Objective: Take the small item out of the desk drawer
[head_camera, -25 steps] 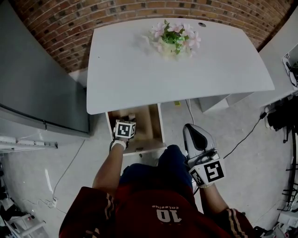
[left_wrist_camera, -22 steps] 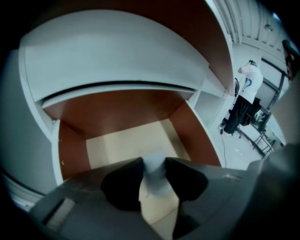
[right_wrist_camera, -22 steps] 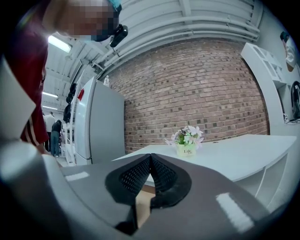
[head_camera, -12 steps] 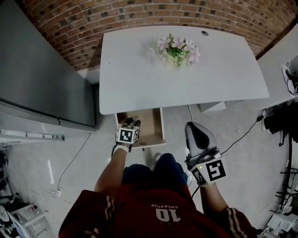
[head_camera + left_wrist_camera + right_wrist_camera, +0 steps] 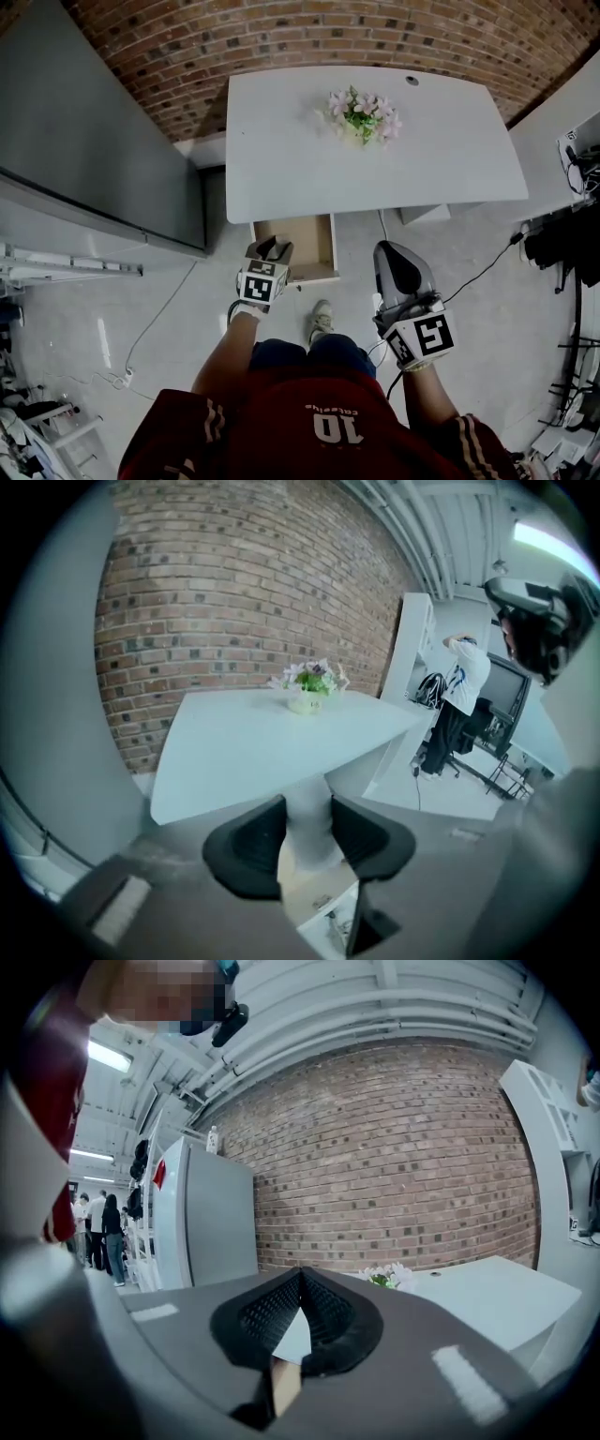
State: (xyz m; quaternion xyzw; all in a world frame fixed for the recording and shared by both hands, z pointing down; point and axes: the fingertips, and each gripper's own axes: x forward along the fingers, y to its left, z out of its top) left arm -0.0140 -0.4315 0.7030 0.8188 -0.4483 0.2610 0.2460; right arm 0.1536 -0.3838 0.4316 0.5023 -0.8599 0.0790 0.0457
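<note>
The desk drawer [image 5: 335,249] stands pulled out under the white desk [image 5: 281,159], its tan inside showing. My left gripper [image 5: 275,247] hangs over the drawer's near left corner. In the left gripper view its jaws [image 5: 309,832] are closed on a small pale item [image 5: 309,822] that fills the gap between the pads, with the drawer [image 5: 314,892] below. My right gripper [image 5: 394,258] is held beside the person's right knee, away from the drawer. Its pads meet at the tips [image 5: 301,1279] with nothing between them.
A vase of pink flowers [image 5: 364,114] stands at the back of the desk. A tall grey cabinet [image 5: 94,141] flanks the desk on the left, a brick wall behind. Cables [image 5: 487,272] run over the floor at right. The person's shoe [image 5: 321,321] is near the drawer front.
My left gripper has drawn back out of the drawer toward the person, its jaws staying the same width. The head has moved back from the desk. The right gripper has hardly moved.
</note>
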